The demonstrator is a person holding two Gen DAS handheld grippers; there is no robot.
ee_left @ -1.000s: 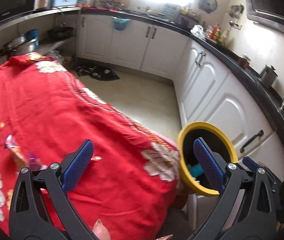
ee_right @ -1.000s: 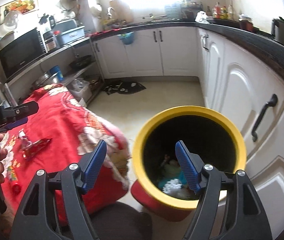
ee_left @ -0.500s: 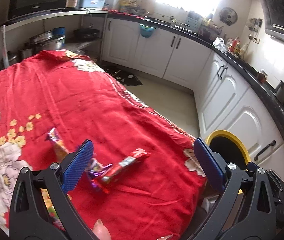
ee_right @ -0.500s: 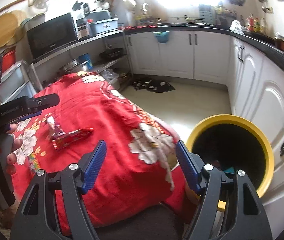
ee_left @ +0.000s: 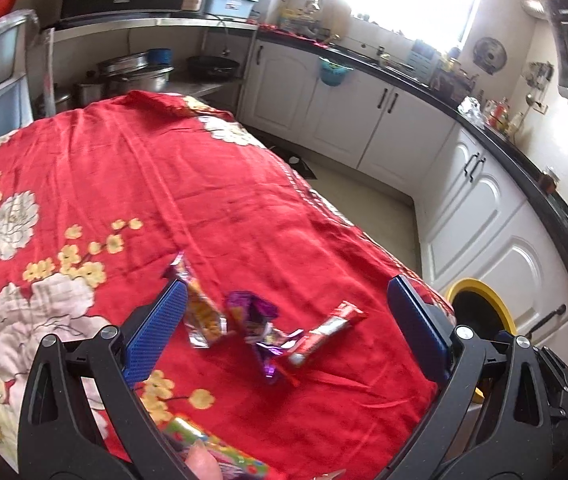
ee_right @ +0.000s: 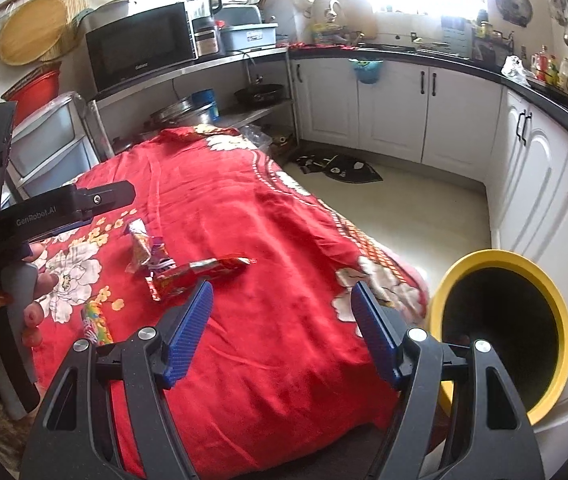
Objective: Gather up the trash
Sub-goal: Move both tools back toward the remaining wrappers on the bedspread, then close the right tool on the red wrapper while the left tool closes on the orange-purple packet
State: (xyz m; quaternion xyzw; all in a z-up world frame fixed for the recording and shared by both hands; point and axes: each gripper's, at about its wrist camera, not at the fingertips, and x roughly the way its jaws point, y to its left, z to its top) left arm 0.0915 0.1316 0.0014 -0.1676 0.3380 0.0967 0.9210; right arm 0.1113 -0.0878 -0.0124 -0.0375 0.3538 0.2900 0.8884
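Both grippers hang over the table's red flowered cloth (ee_left: 212,184) with nothing between their pads, so the step in hand looks like the reach for the next piece of trash, not the carry to the bin.

In the left wrist view the left gripper (ee_left: 284,328) stands wide open, its blue pads framing a small heap of litter in the lower middle of the frame: an orange and silver wrapper (ee_left: 200,308) next to the left pad, a crumpled purple wrapper (ee_left: 258,322) in the centre, and a red wrapper (ee_left: 326,330) lying slantwise to its right. A bright multicoloured tube-shaped packet (ee_left: 212,446) sits at the bottom edge, partly blurred, so whether it lies flat on the cloth or is touched by the fingertip there is hard to say.

In the right wrist view the right gripper (ee_right: 284,332) is also open and empty, low in the frame over bare cloth, with the wrappers up and to its left. The yellow-rimmed bin (ee_right: 504,264) stands at the right edge of that frame, off the table's corner, its dark mouth facing the camera.

The next move likely calls for lowering one gripper onto a single wrapper, pads astride it, then closing firmly; the thin foil lies flat and could slip out of a shallow pinch.
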